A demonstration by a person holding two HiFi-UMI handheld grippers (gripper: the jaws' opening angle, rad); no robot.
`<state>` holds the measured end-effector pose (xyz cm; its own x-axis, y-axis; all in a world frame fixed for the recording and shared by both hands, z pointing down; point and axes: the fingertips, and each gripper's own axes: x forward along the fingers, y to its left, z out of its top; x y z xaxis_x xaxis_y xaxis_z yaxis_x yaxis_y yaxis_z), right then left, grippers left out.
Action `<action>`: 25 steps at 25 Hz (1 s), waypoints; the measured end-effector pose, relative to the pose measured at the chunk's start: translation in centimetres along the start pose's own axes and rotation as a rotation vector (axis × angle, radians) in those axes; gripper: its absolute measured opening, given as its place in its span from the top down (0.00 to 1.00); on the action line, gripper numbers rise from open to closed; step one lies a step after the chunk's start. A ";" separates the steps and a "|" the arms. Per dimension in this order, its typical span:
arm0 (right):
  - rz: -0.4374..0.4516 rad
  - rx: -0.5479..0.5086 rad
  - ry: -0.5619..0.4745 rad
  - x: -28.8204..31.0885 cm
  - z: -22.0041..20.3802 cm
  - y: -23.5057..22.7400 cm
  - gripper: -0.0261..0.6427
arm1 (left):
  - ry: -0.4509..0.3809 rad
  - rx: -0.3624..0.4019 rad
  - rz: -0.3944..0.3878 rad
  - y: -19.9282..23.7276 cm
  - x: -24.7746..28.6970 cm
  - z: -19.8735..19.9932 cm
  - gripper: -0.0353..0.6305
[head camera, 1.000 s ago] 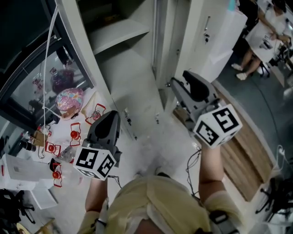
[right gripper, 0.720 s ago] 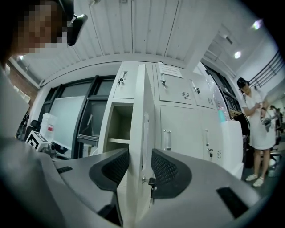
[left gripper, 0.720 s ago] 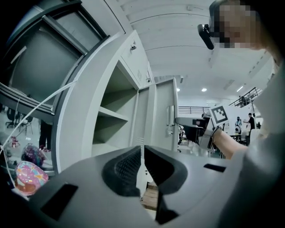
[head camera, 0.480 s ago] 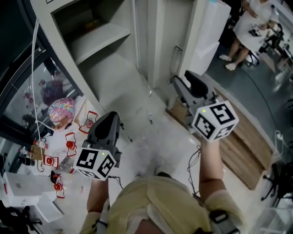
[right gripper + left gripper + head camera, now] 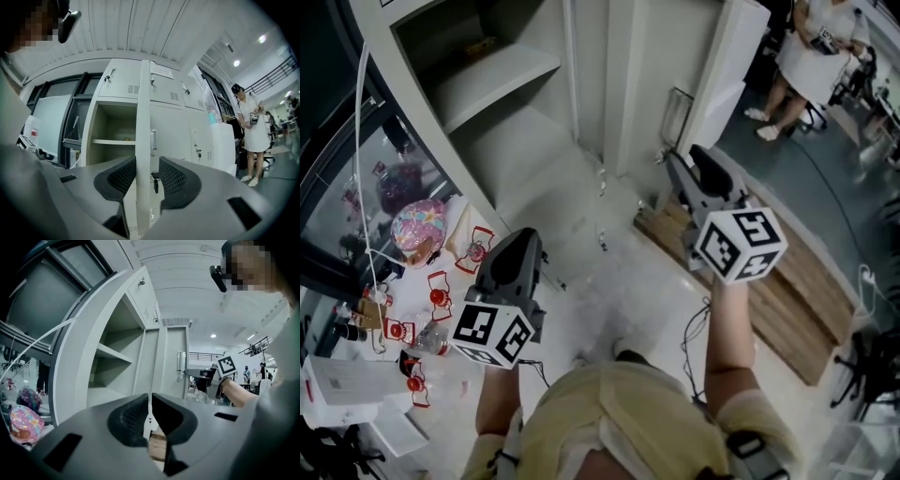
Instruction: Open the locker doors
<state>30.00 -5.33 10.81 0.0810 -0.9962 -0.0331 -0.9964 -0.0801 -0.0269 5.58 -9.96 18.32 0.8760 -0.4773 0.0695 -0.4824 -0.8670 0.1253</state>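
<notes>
The left-hand locker [image 5: 442,112] stands open, showing a bare shelf [image 5: 492,80] inside. Its door [image 5: 142,117] is swung out toward the near side, and the right gripper view sees it edge-on.

The right gripper [image 5: 671,163] is held up at the right of the open compartment, with its marker cube [image 5: 739,246] toward the person. Its jaws are spread, and the door's edge stands upright in the gap between them. The left pad looks to be just against the edge, though contact cannot be told for sure. A handle [image 5: 153,139] with a key [image 5: 154,183] hanging below it shows just right of that edge.

The left gripper [image 5: 525,242] hangs lower and nearer, left of the right one and well apart from the locker. Its jaws are pressed together at the tips with nothing between them.

Far right, a person in white [image 5: 251,126] stands beside the closed lockers.
</notes>
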 end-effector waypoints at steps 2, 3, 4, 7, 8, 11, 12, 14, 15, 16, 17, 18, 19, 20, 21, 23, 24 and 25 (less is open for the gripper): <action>-0.023 0.006 0.008 0.0 -0.4 -0.6 0.74 | 0.002 -0.006 0.004 0.2 0.1 -0.1 0.94; -0.033 0.009 0.011 0.0 -0.5 -0.9 0.74 | 0.002 -0.008 0.004 0.3 0.2 -0.2 0.94; -0.042 0.012 0.015 0.0 -0.7 -1.2 0.74 | 0.002 -0.011 0.004 0.3 0.3 -0.2 0.94; -0.070 0.017 0.026 -0.1 -1.3 -1.7 0.74 | 0.006 -0.018 0.003 0.3 0.6 -0.6 0.94; -0.081 0.016 0.030 -0.3 -1.5 -1.9 0.74 | 0.008 -0.019 0.002 0.2 0.6 -0.8 0.94; -0.108 0.011 0.035 -1.1 -2.0 -2.1 0.74 | 0.012 -0.014 -0.007 0.2 0.6 -1.2 0.94; -0.111 0.015 0.034 -1.4 -2.1 -2.1 0.74 | 0.013 -0.012 -0.008 0.3 0.6 -1.3 0.94; -0.108 0.030 0.034 -2.1 -2.3 -1.9 0.74 | 0.014 -0.016 -0.006 0.3 0.6 -1.5 0.94; -0.105 0.037 0.035 -2.4 -2.5 -1.7 0.74 | 0.013 -0.022 -0.001 0.3 0.5 -1.6 0.94; -0.101 0.043 0.035 -2.6 -2.6 -1.5 0.74 | 0.012 -0.031 0.005 0.3 0.5 -1.6 0.94; -0.096 0.048 0.036 -2.9 -2.8 -1.2 0.74 | 0.011 -0.040 0.011 0.3 0.4 -1.6 0.94; -0.090 0.052 0.035 -3.1 -3.0 -0.9 0.74 | 0.011 -0.045 0.015 0.4 0.4 -1.8 0.94; -0.083 0.055 0.034 -3.3 -3.1 -0.5 0.74 | 0.010 -0.047 0.018 0.5 0.3 -1.9 0.94; -0.073 0.057 0.031 -3.4 -3.2 -0.1 0.74 | 0.010 -0.048 0.022 0.6 0.2 -2.1 0.94; -0.060 0.059 0.027 -3.5 -3.2 0.4 0.74 | 0.011 -0.050 0.028 0.7 0.1 -2.2 0.94; -0.025 0.062 0.022 -3.6 -3.2 1.7 0.74 | 0.014 -0.056 0.046 1.1 -0.3 -2.4 0.94; -0.003 0.062 0.023 -3.6 -3.3 2.4 0.74 | 0.016 -0.059 0.058 1.3 -0.5 -2.6 0.94; 0.020 0.060 0.025 -3.5 -3.4 3.0 0.74 | 0.018 -0.063 0.071 1.5 -0.9 -2.7 0.94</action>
<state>26.60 -2.22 14.19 0.0593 -0.9982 -0.0091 -0.9945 -0.0583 -0.0866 4.11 -10.46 21.13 0.8397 -0.5343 0.0977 -0.5429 -0.8199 0.1817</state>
